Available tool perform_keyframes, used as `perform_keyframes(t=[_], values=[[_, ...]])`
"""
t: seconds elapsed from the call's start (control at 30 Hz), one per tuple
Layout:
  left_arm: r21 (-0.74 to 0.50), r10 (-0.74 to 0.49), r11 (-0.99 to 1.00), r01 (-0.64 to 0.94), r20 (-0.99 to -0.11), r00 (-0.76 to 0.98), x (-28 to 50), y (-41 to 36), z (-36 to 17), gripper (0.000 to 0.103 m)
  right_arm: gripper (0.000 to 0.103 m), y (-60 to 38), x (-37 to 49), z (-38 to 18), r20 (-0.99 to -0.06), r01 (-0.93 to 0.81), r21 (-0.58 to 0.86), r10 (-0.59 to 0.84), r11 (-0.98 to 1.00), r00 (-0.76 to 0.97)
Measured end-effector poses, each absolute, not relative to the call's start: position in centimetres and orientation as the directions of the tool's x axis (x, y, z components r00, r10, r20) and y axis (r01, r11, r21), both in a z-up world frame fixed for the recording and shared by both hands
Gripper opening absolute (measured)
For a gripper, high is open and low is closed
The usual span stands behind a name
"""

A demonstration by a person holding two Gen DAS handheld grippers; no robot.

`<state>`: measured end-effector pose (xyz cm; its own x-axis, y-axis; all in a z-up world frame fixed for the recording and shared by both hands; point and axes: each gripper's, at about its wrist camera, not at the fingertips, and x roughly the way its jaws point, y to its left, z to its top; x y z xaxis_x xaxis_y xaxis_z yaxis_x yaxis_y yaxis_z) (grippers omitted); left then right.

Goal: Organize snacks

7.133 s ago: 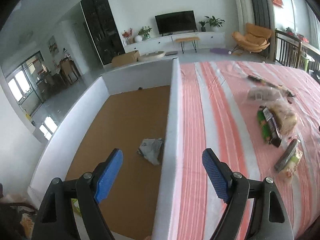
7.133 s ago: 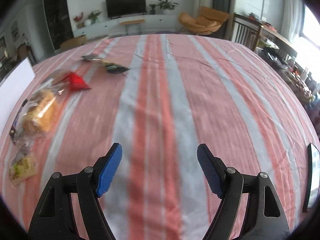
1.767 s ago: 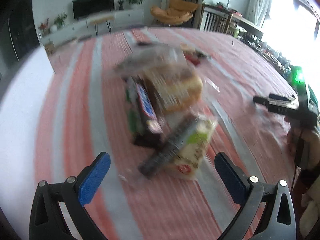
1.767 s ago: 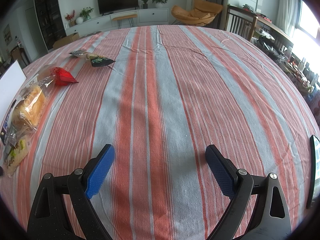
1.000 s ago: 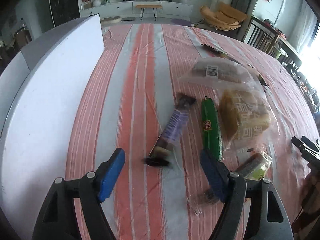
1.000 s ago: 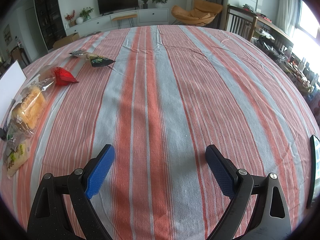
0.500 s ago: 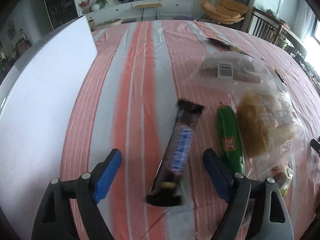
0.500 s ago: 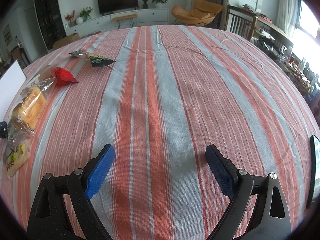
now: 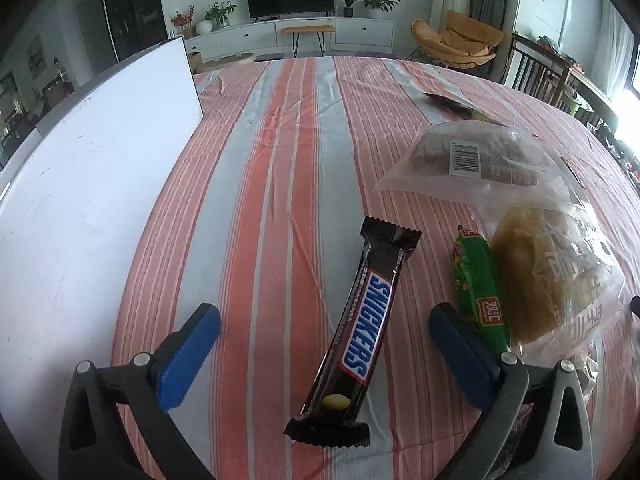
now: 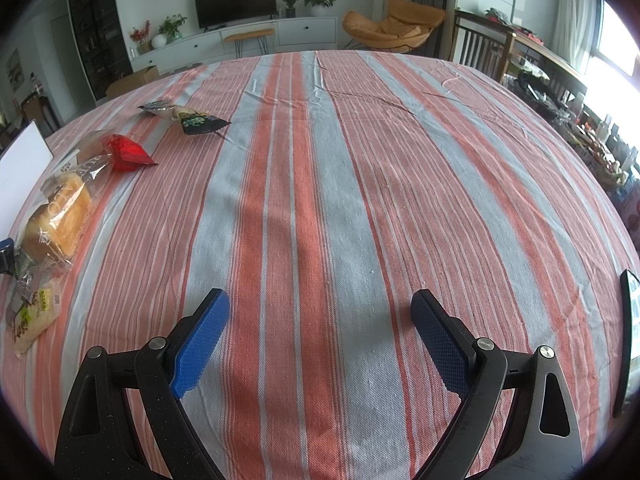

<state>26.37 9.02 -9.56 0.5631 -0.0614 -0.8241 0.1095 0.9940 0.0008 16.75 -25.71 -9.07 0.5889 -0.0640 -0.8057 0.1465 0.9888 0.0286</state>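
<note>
In the left wrist view a dark Snickers bar lies on the striped tablecloth between the open fingers of my left gripper, apart from both pads. A green snack stick and a bagged bread loaf lie just right of it, and another clear bag sits behind. The white box wall stands at the left. My right gripper is open and empty over bare cloth. The right wrist view shows the bread, a red packet, a dark packet and a yellow-green packet at the far left.
The striped tablecloth covers the table. A dark phone-like slab lies at the right edge. Another dark packet lies further back. Chairs and a TV cabinet stand beyond the table.
My left gripper has moved closer and lower over the Snickers bar, which now lies between its fingers. The right gripper has not moved.
</note>
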Motion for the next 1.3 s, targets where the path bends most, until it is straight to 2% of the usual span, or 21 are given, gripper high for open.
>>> perform_keyframes(t=[1.3], values=[[0.000,-0.058,0.995,0.102,-0.821,0.568,25.73,9.21,-9.36,0.103,0.094,-25.71,16.74,-9.04,-0.806,0.145,0.029,-0.063,0.989,0.588]])
